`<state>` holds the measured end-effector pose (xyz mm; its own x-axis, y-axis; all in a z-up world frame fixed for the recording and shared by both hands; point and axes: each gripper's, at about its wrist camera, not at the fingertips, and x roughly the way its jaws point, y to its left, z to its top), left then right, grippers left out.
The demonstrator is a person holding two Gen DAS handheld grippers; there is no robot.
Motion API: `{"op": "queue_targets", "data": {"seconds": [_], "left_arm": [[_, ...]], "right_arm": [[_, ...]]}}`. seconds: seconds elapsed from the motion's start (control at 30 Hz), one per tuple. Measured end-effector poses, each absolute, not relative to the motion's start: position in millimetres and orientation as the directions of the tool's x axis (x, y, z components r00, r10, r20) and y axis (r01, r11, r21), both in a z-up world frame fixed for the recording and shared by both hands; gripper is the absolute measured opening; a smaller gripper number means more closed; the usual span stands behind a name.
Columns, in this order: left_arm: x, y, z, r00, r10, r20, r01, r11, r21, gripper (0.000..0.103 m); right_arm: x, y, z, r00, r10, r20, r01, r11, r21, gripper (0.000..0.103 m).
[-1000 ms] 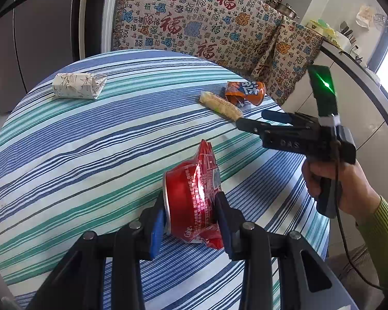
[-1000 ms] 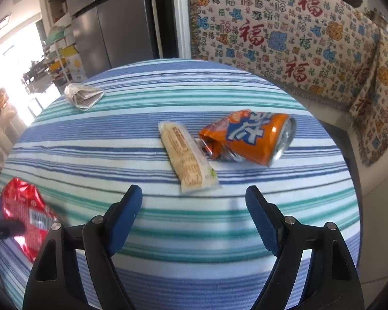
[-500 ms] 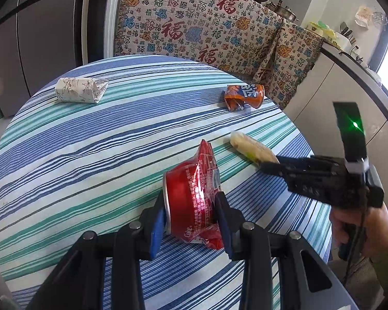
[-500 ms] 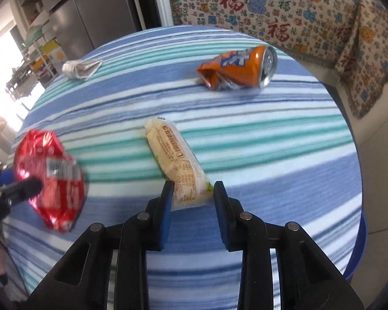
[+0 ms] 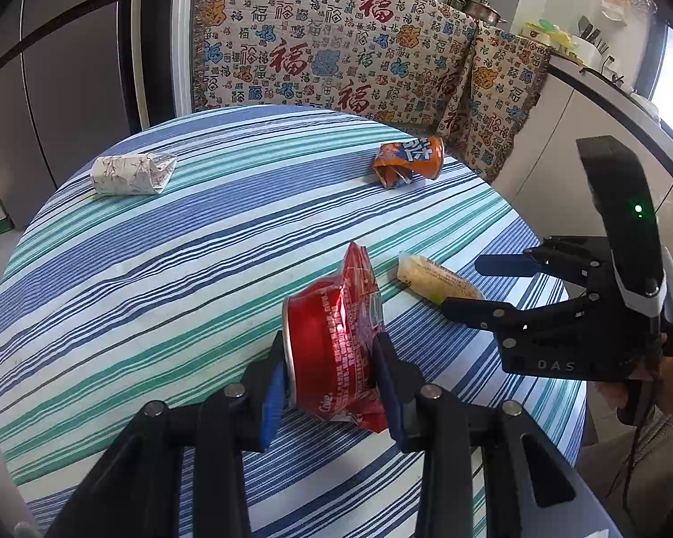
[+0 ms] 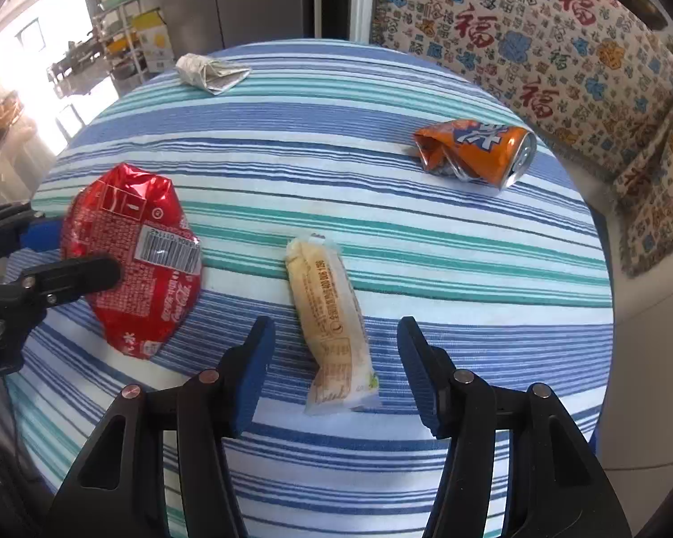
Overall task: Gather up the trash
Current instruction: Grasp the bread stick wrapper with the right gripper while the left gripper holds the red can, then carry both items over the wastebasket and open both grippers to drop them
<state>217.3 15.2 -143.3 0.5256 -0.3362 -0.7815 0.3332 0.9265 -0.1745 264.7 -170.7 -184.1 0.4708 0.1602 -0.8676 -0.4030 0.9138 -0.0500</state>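
My left gripper is shut on a crushed red cola can, which also shows in the right wrist view at the left. My right gripper is open, its fingers on either side of a yellowish snack wrapper that lies on the striped table; the wrapper shows in the left wrist view by the right gripper. A crushed orange can lies at the far right. A folded paper wad lies at the far side.
The round table with a blue, green and white striped cloth carries all the trash. A patterned fabric-covered bench stands behind it. A fridge is at the left, a counter at the right.
My right gripper held the snack wrapper half a second ago and dragged it toward the near edge; now its jaws are open and the wrapper lies free. The left gripper kept hold of the red can.
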Motion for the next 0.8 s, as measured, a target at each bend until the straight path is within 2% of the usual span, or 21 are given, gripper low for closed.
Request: {"op": "queue_targets", "data": {"seconds": [0.03, 0.07, 0.1, 0.13, 0.17, 0.5, 0.8], "left_arm": [[217.2, 14.8, -143.1, 0.527, -0.334, -0.782, 0.334, 0.927, -0.171, 0.037], [217.5, 14.5, -143.1, 0.527, -0.333, -0.782, 0.336, 0.927, -0.168, 0.037], [217.4, 14.2, -143.1, 0.528, -0.331, -0.782, 0.337, 0.927, -0.164, 0.037], [217.3, 14.0, -143.0, 0.529, -0.329, -0.782, 0.338, 0.927, -0.162, 0.037], [217.2, 13.9, -142.9, 0.529, -0.328, -0.783, 0.339, 0.927, -0.16, 0.037], [214.8, 13.5, -141.6, 0.537, -0.321, -0.78, 0.34, 0.929, -0.149, 0.036], [209.8, 5.5, -127.9, 0.533, -0.385, -0.753, 0.369, 0.907, -0.203, 0.036]], "right_arm": [[266.6, -170.1, -187.0, 0.471, 0.161, -0.867, -0.408, 0.911, -0.053, 0.057], [268.2, -169.1, -189.4, 0.471, 0.161, -0.867, -0.411, 0.91, -0.055, 0.052], [267.3, -169.3, -191.7, 0.474, 0.158, -0.866, -0.409, 0.911, -0.057, 0.042], [268.3, -170.1, -194.1, 0.464, 0.164, -0.87, -0.408, 0.912, -0.045, 0.016], [267.0, -172.2, -193.4, 0.468, 0.172, -0.867, -0.394, 0.919, -0.03, 0.014], [240.9, -194.2, -175.8, 0.49, 0.214, -0.845, -0.3, 0.952, 0.067, 0.012], [207.4, -229.8, -160.5, 0.517, 0.304, -0.8, -0.218, 0.951, 0.221, 0.012]]}}
